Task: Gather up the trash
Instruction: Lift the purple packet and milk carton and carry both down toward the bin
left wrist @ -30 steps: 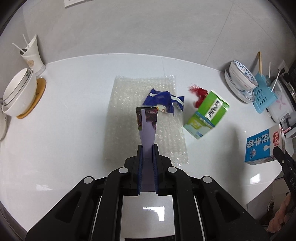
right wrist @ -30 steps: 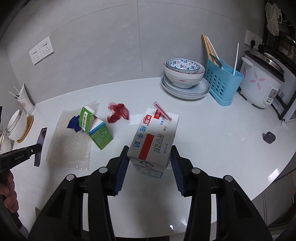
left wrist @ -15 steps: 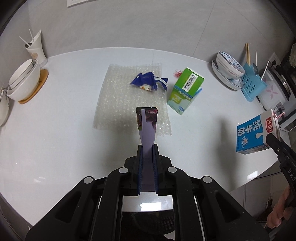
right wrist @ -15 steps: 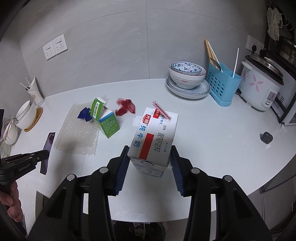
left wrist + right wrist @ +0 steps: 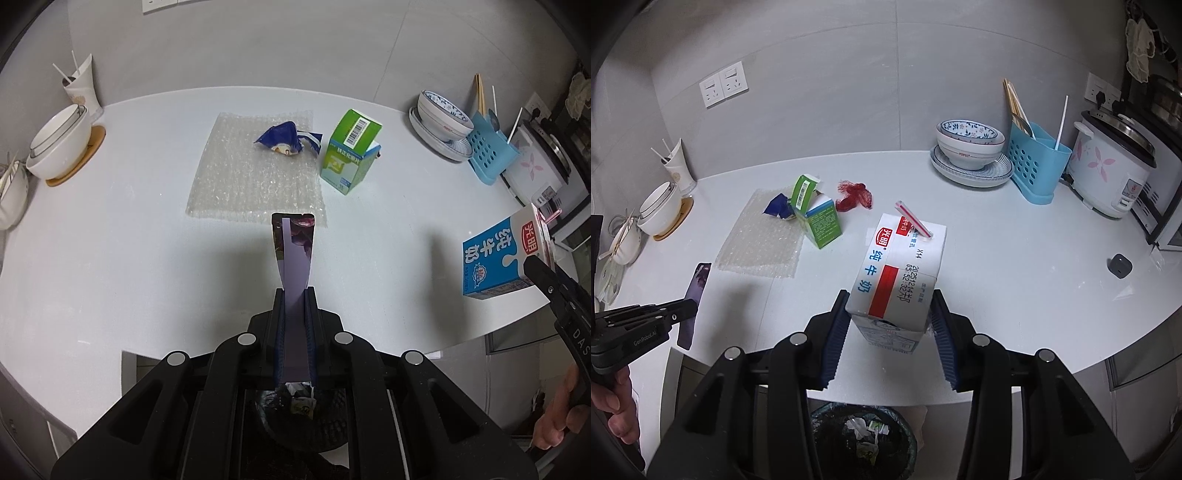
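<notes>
Left gripper [image 5: 294,295] pinched tight on a flat purple wrapper strip [image 5: 295,254], long axis running straight out beyond the fingertips, lifted clear of the white countertop [image 5: 110,240]. Right gripper [image 5: 892,325] clamped at middle width on a blue-and-white milk carton [image 5: 897,273] with a pink straw [image 5: 913,220], long axis pointing away along the fingers. Below and nearest to both, a black-lined trash bin [image 5: 864,439] at the counter's edge, roughly under the carton. Left behind on the countertop: bubble wrap [image 5: 255,173], blue crumpled wrapper [image 5: 284,138], green box [image 5: 351,151], red netting [image 5: 855,195].
</notes>
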The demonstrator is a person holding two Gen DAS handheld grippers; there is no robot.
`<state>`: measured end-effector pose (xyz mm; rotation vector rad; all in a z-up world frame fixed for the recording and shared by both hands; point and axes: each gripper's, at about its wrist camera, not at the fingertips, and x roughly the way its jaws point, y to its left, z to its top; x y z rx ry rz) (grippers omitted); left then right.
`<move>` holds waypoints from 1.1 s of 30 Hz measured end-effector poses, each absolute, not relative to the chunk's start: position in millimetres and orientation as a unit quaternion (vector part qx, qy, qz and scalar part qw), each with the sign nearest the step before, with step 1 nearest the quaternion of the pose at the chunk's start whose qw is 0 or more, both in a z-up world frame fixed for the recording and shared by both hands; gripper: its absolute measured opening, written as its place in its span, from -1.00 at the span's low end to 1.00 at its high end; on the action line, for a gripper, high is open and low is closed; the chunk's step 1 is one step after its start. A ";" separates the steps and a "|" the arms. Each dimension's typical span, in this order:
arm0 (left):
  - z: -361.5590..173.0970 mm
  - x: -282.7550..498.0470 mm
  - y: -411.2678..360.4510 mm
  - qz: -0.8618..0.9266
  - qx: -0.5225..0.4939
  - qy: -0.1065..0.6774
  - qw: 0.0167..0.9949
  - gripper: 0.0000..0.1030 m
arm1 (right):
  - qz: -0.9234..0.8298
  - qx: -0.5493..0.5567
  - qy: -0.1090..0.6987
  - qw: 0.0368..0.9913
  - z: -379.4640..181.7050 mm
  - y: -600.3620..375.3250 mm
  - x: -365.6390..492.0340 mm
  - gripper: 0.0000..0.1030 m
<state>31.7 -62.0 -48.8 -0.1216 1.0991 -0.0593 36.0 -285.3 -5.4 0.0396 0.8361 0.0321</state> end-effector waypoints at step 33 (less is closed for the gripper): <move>-69.7 -80.5 -97.8 -0.042 -0.054 0.526 0.848 -0.83 | 0.069 0.000 0.422 0.904 -39.9 -282.6 -63.7 -0.20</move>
